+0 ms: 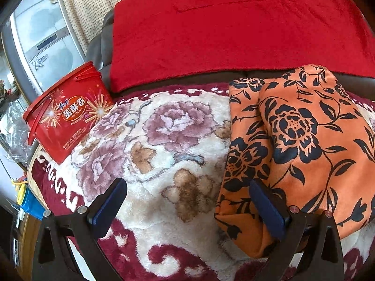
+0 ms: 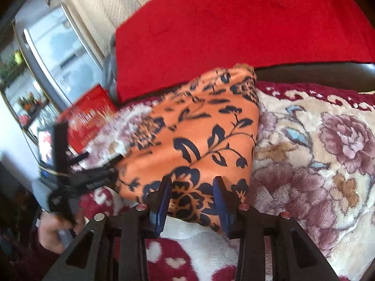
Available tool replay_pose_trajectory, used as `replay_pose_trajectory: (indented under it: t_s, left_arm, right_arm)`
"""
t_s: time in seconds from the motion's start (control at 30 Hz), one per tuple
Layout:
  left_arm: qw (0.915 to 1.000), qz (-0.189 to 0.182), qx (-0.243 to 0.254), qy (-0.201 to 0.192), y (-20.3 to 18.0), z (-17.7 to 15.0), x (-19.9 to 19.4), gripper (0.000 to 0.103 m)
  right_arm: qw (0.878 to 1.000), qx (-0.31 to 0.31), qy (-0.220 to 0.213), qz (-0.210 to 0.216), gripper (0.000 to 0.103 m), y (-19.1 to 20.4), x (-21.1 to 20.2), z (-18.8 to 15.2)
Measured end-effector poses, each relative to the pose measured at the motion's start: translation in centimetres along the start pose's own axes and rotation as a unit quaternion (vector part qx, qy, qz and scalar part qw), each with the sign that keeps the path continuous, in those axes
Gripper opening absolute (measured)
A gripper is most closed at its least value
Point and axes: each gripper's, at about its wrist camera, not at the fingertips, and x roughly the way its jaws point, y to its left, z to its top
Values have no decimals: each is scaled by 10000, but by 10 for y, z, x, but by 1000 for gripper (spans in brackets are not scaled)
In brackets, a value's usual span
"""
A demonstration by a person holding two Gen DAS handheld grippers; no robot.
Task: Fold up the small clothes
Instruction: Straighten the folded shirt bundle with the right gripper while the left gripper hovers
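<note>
The left gripper (image 1: 187, 201) has its jaws spread wide with nothing between them; its blue pads (image 1: 267, 208) stand far apart, one over the plush blanket (image 1: 164, 145), the other just over the near left edge of the cloth (image 1: 300, 135). Whether that pad touches the fabric cannot be told.

The right gripper (image 2: 192, 201) has its jaws at a narrower gap, not closed. Its blue pads (image 2: 161, 203) sit either side of the cloth's near edge (image 2: 194, 145), the fabric showing between them, but no pinch is visible.

The cloth is orange with dark floral print, folded into a thick, roughly rectangular bundle with one layer lapped over another. It lies on the floral blanket, its far end reaching the dark seat edge below the red cover (image 1: 234, 30).

In the right wrist view the left gripper (image 2: 77, 180) appears blurred just beside the cloth's left edge, held by a hand (image 2: 54, 231).

The blanket is cream with mauve roses and a maroon border. A red tub (image 1: 68, 114) with gold firework print stands at its far left corner, near the red cover. Beyond it is a silver appliance (image 1: 44, 37) against a dotted beige wall (image 1: 89, 4). A blue and yellow object (image 1: 28, 199) sits low at the left, off the blanket.
</note>
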Motion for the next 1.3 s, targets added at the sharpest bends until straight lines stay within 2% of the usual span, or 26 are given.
replay_pose_trajectory:
  t_s: [0.13, 0.2, 0.3, 0.43, 0.53, 0.83, 0.93, 1.0, 1.03, 1.07, 1.2, 1.3]
  left_arm:
    - [10000, 81, -16, -46, 0, -2, -3, 103]
    - [9999, 137, 2, -88, -3, -4, -5, 103]
    - [9998, 191, 35, -104, -6, -5, -6, 103]
    - [9996, 247, 16, -156, -8, -7, -9, 103]
    - [9995, 247, -2, -198, -8, -9, -14, 103]
    - [9981, -216, -88, -568, -14, -8, -45, 103]
    - [9990, -329, 29, -297, -22, -11, -28, 103]
    - [9991, -397, 102, -68, -27, -14, -13, 103]
    - [9991, -413, 86, -11, -27, -14, -8, 103]
    - [9990, -447, 52, -4, -26, -13, -8, 103]
    - [9978, -663, -7, 73, -18, -6, -12, 103]
    - [9949, -946, -299, 195, -1, 5, -12, 103]
  right_arm:
    - [9996, -148, -202, 95, 40, 6, -9, 1]
    - [9997, -163, -125, 125, 40, 8, -3, 0]
    - [9993, -254, 247, -79, 41, 10, 20, -4]
    - [9989, -399, 214, -132, 42, 14, 21, -3]
    - [9996, -265, 128, 21, 42, 9, 11, -2]
    - [9996, 55, -266, -69, 42, -15, -19, -2]
    - [9996, 242, -94, -89, 42, -24, -11, -3]
    - [9992, 315, 233, -82, 44, -26, 4, -4]
    - [9991, 281, 267, -179, 49, -26, 8, -5]
    - [9991, 241, 275, -209, 52, -25, 10, -5]
    - [9989, 374, 264, -119, 53, -30, 10, -1]
    - [9985, 531, 144, -38, 53, -38, 5, 4]
